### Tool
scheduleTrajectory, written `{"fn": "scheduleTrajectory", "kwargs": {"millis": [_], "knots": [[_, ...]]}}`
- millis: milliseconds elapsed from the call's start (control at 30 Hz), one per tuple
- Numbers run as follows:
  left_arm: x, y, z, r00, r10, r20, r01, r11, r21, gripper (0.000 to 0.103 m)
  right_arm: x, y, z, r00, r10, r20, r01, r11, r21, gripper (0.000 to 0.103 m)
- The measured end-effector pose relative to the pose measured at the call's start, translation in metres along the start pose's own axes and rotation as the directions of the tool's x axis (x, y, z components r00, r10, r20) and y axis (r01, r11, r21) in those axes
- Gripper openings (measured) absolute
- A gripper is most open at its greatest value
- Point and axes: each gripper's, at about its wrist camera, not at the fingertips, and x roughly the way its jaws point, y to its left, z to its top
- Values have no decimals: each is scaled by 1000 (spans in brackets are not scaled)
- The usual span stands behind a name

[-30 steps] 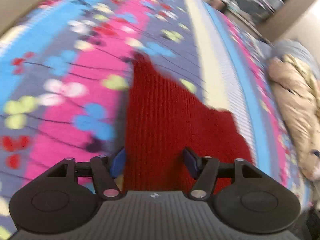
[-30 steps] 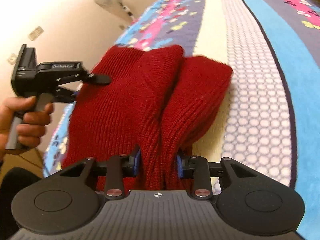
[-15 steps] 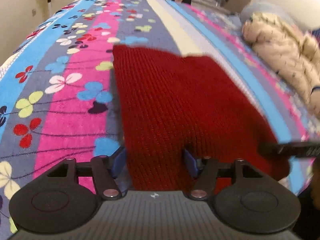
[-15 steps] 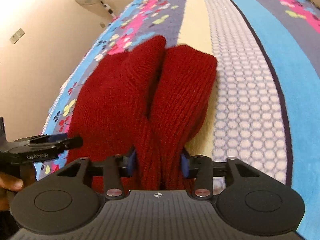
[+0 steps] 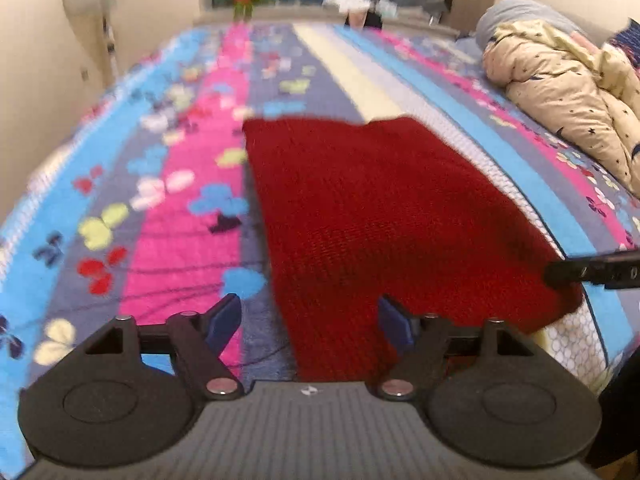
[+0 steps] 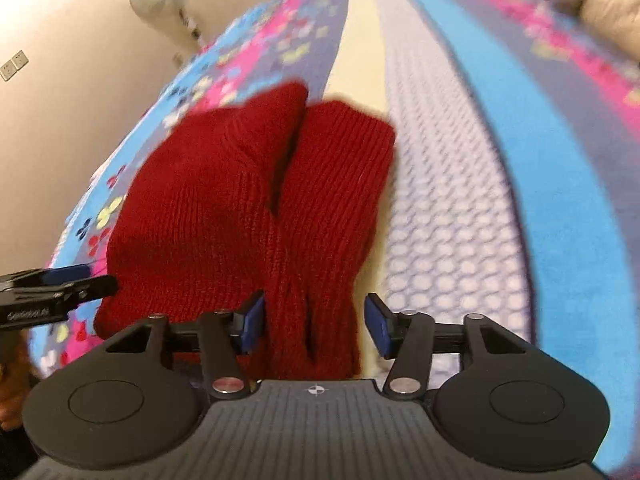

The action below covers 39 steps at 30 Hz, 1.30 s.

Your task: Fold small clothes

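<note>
dark red ribbed knit garment (image 5: 372,216), striped pink, blue, grey butterfly-print bedspread (image 5: 180,184), cream star-print jacket (image 5: 568,96)

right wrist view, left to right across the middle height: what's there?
Left claw poking in at the frame edge → red knit garment → cream stripe of the bedspread → pale honeycomb-patterned stripe → bright blue stripe.

**Readable markings**

Faint pale lettering on the black body of the left gripper (image 6: 60,296) at the left edge of the right wrist view, too blurred to spell out. Small round crosshair emblem on the ribbed grey plate (image 6: 316,390). Nothing else legible.
</note>
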Motion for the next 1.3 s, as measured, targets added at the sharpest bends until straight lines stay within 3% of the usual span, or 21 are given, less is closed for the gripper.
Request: {"fn": "scheduleTrajectory", "kwargs": {"millis": [133, 233, 333, 467, 700, 967, 1300], "knots": [[-35, -22, -13, 994, 26, 109, -25, 1000, -12, 88, -41, 27, -18, 983, -87, 162, 112, 981, -158, 83], [-58, -39, -25, 988, 56, 146, -45, 996, -78, 88, -68, 37, -33, 960, -121, 252, 176, 962, -209, 87], [-72, -51, -35, 989, 49, 140, -28, 989, -149, 88, -89, 37, -49, 943, -159, 292, 213, 964, -161, 93], [-78, -69, -47, 989, 80, 126, -60, 986, -157, 88, -98, 35, -61, 937, -193, 291, 236, 964, -120, 94], [-55, -58, -42, 986, 141, 89, -121, 974, -192, 88, -77, 34, -59, 944, -228, 239, 264, 956, -129, 94], [-57, -63, -44, 983, 143, 118, -126, 981, -146, 88, -77, 41, -62, 945, -215, 247, 258, 953, -156, 94], [-56, -60, -42, 983, 141, 114, -122, 979, -163, 88, -79, 39, -61, 945, -212, 250, 255, 955, -155, 94]]}}
